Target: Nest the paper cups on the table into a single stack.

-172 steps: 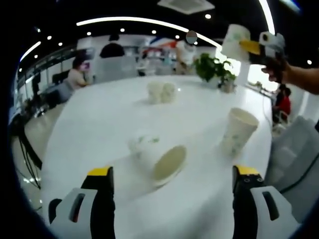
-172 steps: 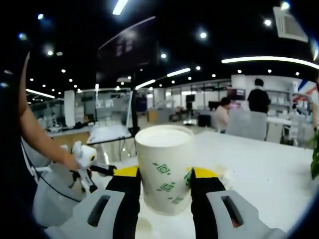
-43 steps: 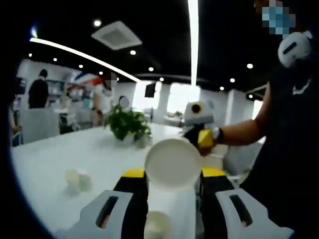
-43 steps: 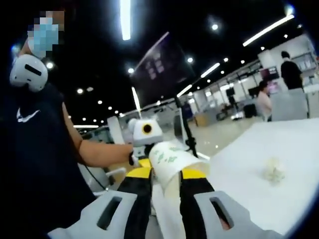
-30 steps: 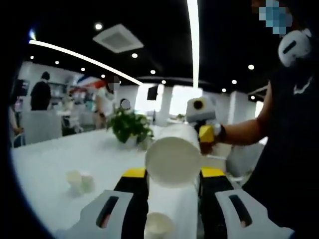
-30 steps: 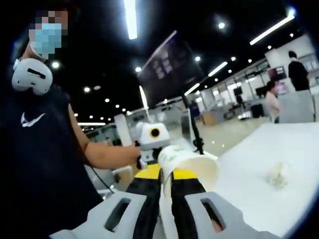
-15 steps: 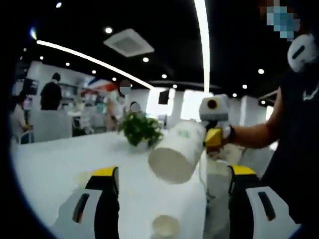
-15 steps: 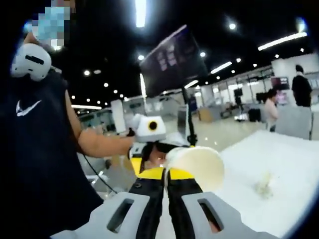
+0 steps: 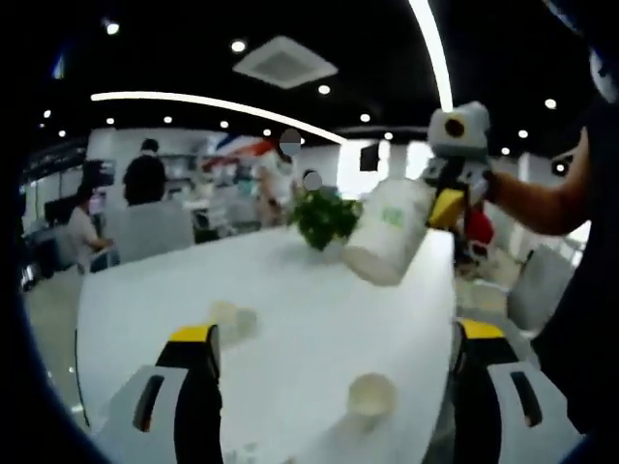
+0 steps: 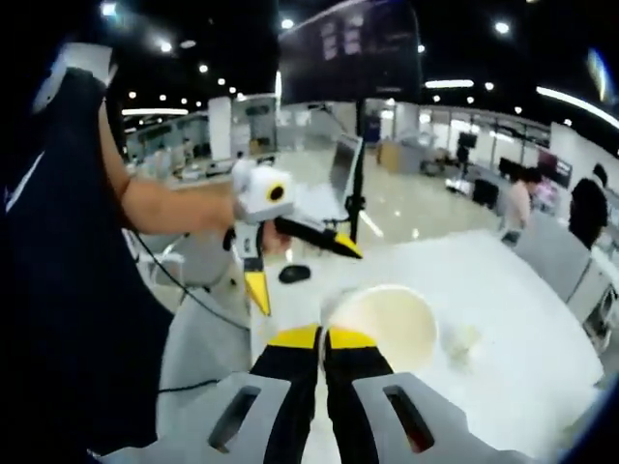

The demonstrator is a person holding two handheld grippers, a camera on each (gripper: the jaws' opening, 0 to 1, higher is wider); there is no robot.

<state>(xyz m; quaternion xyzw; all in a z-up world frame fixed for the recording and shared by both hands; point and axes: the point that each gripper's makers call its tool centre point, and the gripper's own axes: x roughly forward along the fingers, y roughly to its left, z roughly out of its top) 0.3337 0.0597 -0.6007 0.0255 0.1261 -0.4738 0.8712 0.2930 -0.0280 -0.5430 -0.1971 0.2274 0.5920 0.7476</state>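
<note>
- Left gripper view, nearest first: the left tool (image 9: 334,362) has its two yellow-tipped jaws spread wide with nothing between them, low over the white surface (image 9: 290,290).
- Between those jaws an upright paper cup (image 9: 371,394) stands on the surface near its front edge, mouth up.
- A little further back, to the left, a small pale cup-like object (image 9: 232,320) sits on the surface; it is too blurred to say how it lies.
- Higher and to the right, the right tool (image 9: 447,205) comes in, pinching a white paper cup with a green print (image 9: 391,232), held tilted in the air above the surface.
- Beyond that, a green potted plant (image 9: 324,218) stands at the far edge, and people sit or stand in the background.
- Right gripper view: the right tool (image 10: 322,340) is closed tight on the rim of the held cup (image 10: 381,327), whose open mouth faces the camera.
- Past it, the left tool (image 10: 290,253) hangs open in the person's hand (image 10: 274,235), jaws well apart.
</note>
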